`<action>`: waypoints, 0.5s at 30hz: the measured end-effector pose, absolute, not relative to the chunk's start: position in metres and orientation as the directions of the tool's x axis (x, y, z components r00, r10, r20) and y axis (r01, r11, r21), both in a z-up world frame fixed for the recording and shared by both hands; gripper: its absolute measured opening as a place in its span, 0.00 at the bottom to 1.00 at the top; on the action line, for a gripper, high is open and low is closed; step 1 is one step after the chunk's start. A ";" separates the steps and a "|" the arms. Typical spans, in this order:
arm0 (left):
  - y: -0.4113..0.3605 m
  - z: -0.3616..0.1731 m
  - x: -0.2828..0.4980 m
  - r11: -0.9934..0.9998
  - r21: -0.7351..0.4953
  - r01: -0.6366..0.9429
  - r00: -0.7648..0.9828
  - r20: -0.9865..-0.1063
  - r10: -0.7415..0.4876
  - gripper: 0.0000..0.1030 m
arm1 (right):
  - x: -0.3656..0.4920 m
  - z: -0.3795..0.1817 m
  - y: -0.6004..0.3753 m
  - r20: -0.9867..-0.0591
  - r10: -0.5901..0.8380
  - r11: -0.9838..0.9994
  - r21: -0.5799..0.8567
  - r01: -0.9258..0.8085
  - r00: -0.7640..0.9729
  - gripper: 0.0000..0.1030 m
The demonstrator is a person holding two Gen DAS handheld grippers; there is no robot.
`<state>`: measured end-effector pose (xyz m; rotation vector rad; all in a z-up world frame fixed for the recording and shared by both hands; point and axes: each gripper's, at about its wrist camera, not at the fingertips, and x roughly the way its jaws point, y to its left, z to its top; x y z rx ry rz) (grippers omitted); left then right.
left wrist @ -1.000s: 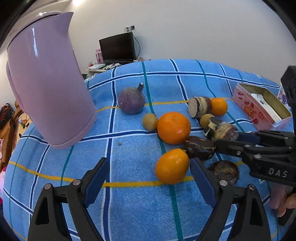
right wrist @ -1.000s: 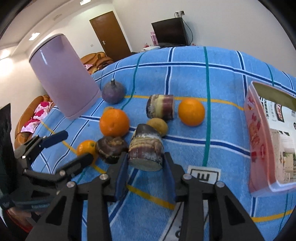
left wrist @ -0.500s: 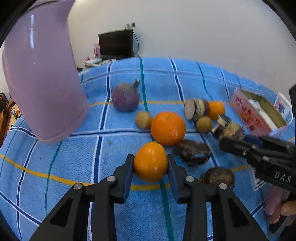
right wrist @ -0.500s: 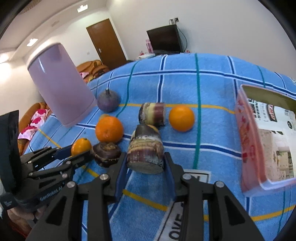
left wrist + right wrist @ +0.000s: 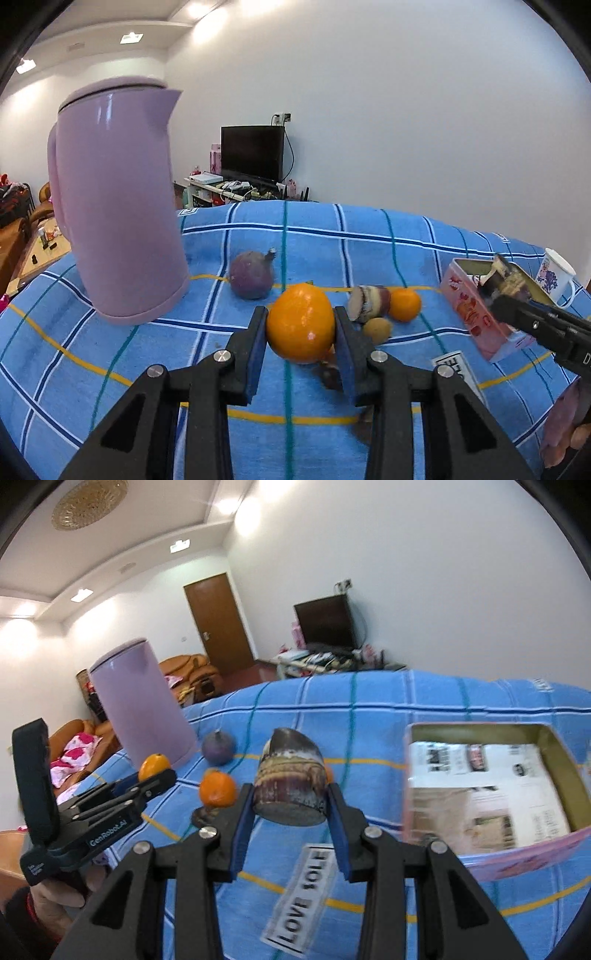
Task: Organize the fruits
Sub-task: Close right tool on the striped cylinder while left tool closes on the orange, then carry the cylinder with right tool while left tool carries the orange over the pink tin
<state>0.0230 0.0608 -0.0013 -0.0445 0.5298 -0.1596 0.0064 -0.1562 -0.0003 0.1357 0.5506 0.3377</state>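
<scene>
Both fruits have risen off the tabletop (image 5: 369, 236) since the earlier frame. Left hand-held gripper (image 5: 300, 334) is clamped on an orange (image 5: 300, 323) — round, glossy. Right hand-held gripper (image 5: 290, 805) holds a cut purple-brown fruit piece (image 5: 291, 779), flat face toward the camera. Pink box (image 5: 554, 746) lies right of and just beyond this piece — the right hand is nearer.

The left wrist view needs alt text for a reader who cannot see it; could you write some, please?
The left hand-held gripper grips an orange above a blue plaid cloth. A lilac kettle stands at left; a purple fruit and another orange lie behind. At right, the right hand-held gripper holds a brown chunk over a pink box.
</scene>
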 end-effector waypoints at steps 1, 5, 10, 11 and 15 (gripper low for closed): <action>0.054 0.000 0.021 0.987 -0.074 0.144 0.853 -0.496 -0.162 0.36 | 0.004 0.001 -0.161 -0.482 0.337 0.941 0.209 -0.267 0.809 0.40; 0.029 0.004 0.018 0.988 -0.029 0.152 0.863 -0.484 -0.147 0.36 | -0.004 0.008 -0.188 -0.447 0.270 0.961 0.183 -0.208 0.853 0.40; -0.006 0.005 0.019 0.982 -0.006 0.191 0.852 -0.495 -0.169 0.36 | -0.009 0.011 -0.228 -0.437 0.190 0.976 0.179 -0.122 0.879 0.40; -0.015 0.004 0.019 0.980 0.002 0.199 0.850 -0.498 -0.172 0.36 | -0.010 0.011 -0.240 -0.439 0.176 0.977 0.188 -0.102 0.881 0.40; -0.048 0.006 0.020 0.973 0.024 0.231 0.848 -0.495 -0.189 0.36 | -0.009 0.011 -0.268 -0.445 0.126 0.982 0.186 -0.046 0.887 0.40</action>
